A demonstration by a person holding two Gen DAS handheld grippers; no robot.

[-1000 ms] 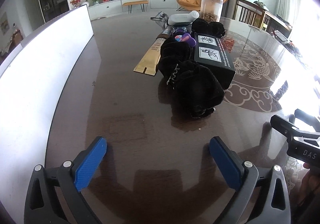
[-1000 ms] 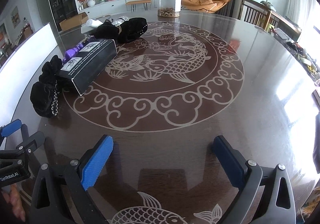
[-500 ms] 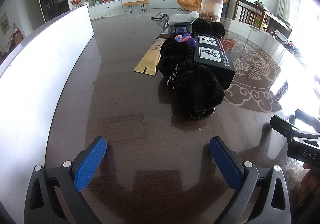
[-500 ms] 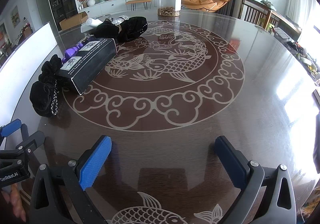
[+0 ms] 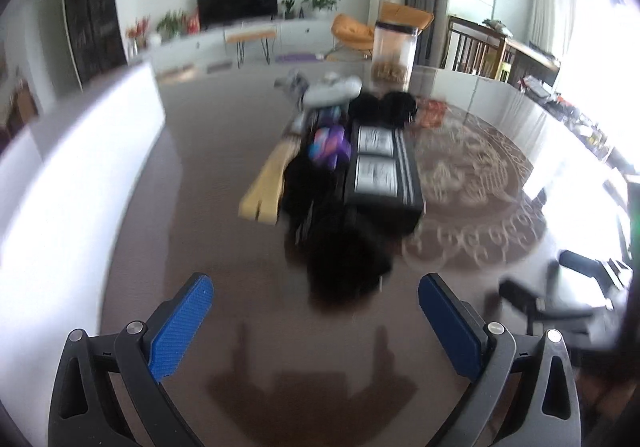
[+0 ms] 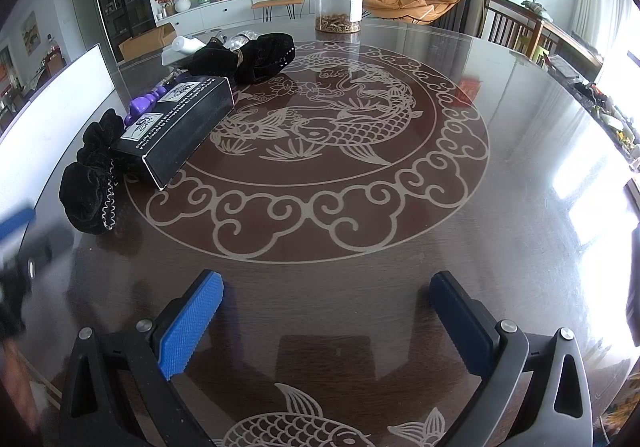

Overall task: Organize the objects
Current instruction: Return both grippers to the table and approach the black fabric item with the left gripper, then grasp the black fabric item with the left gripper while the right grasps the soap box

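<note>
Table [image 6: 500, 151] | jar [image 6: 338, 1]: brown bits at bottom | black box [image 6: 182, 127] closed

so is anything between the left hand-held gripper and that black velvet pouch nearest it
Nothing visible. The left hand-held gripper is open, and only bare table lies between its fingertips and the black velvet pouch straight ahead. The black box sits behind the pouch, not in front.

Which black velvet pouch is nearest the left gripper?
The black pouch at the row's near end, just ahead of the open left gripper; the other pouch lies beyond the black box.
</note>
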